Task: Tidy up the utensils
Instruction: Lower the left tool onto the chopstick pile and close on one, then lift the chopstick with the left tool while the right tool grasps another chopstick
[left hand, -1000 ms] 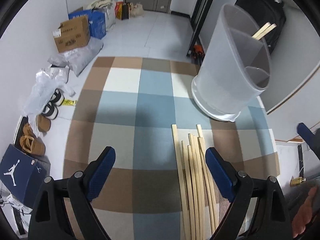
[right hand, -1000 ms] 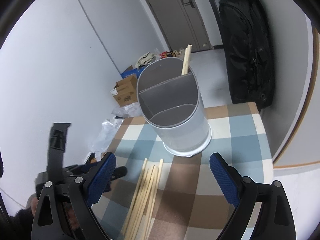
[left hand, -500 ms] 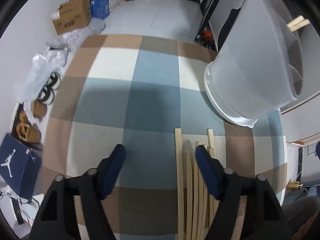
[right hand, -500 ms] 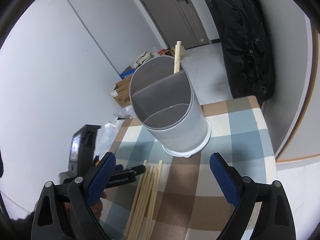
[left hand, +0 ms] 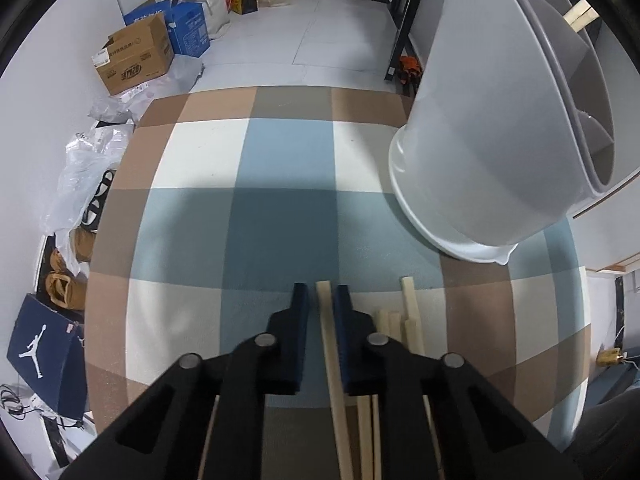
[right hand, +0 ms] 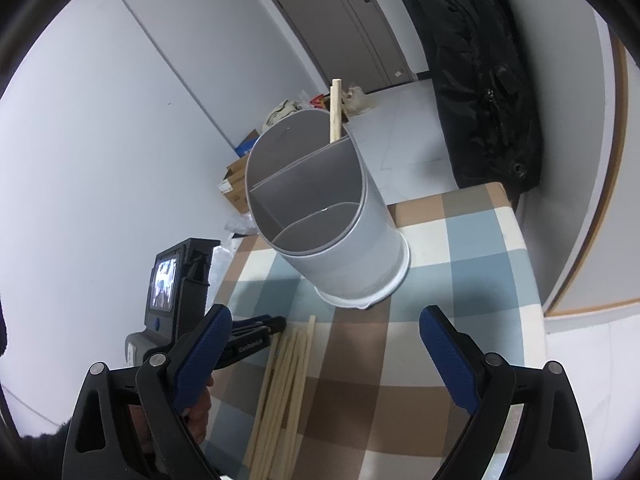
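Note:
Several wooden chopsticks [left hand: 408, 320] lie in a bundle on the checked cloth [left hand: 280, 220]. My left gripper [left hand: 321, 296] points steeply down at the bundle's left side, its jaws closing on a single chopstick [left hand: 327, 328] that lies between the blue pads. The grey divided utensil holder [left hand: 492, 152] stands behind and to the right, with two chopsticks [left hand: 578, 16] in its far compartment. In the right wrist view my right gripper [right hand: 324, 344] hovers open and holds nothing, above the bundle [right hand: 288, 364] and in front of the holder [right hand: 324, 216]. The left gripper [right hand: 276, 326] shows at the bundle's left edge.
The cloth's edge drops to a floor with cardboard boxes [left hand: 136, 60], plastic bags, shoes and a dark blue shoe box [left hand: 44, 352] on the left. A black bag [right hand: 480, 80] leans on the wall behind the table. A door stands at the back.
My left gripper moved forward and down over the bundle, and its jaws went from wide open to pinched around one chopstick. The right gripper stayed open and barely shifted.

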Action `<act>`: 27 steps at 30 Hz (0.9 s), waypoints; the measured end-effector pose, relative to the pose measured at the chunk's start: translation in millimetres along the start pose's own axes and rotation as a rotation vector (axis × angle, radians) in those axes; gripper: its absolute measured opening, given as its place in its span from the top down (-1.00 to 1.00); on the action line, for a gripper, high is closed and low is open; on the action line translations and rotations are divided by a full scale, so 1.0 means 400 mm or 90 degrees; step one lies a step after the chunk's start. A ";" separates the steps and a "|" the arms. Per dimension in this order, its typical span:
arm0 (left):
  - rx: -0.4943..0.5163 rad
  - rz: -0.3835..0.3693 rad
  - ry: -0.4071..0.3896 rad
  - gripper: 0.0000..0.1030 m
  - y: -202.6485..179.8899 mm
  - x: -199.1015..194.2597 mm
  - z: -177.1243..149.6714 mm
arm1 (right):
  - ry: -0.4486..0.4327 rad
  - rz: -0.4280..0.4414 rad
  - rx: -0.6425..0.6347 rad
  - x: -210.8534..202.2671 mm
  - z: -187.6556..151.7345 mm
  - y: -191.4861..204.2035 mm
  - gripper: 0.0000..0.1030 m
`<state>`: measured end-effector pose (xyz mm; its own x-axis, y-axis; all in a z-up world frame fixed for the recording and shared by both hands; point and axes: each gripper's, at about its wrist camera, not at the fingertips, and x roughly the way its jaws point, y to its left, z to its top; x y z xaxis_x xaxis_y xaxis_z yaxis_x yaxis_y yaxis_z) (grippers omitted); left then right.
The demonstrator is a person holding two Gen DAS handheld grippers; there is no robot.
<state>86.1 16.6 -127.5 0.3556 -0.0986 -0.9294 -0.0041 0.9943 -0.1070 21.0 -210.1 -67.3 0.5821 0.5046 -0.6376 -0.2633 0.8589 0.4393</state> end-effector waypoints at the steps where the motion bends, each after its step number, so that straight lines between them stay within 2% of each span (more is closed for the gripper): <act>1: -0.005 -0.005 -0.001 0.95 0.002 0.000 0.001 | 0.000 -0.002 0.000 0.000 -0.001 -0.001 -0.86; 6: -0.028 -0.022 -0.026 0.96 0.019 -0.019 0.006 | 0.003 -0.009 0.001 0.000 -0.006 -0.003 -0.86; 14: -0.052 -0.058 -0.105 0.96 0.033 -0.103 0.004 | 0.019 -0.021 -0.009 0.017 -0.018 0.002 -0.82; 20: -0.060 -0.081 -0.135 0.96 0.049 -0.137 0.000 | 0.061 -0.029 -0.021 0.055 -0.041 0.011 -0.39; 22: -0.061 -0.087 -0.141 0.96 0.058 -0.139 0.002 | 0.077 -0.032 -0.031 0.070 -0.050 0.018 -0.34; 27: -0.066 -0.106 -0.158 0.96 0.078 -0.165 -0.002 | 0.113 -0.035 -0.063 0.106 -0.073 0.048 -0.05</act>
<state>61.7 54.0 -69.9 0.5766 -0.2343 -0.7827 -0.0165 0.9545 -0.2978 18.3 -169.8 -104.4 0.4550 0.4571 -0.7642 -0.3149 0.8853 0.3421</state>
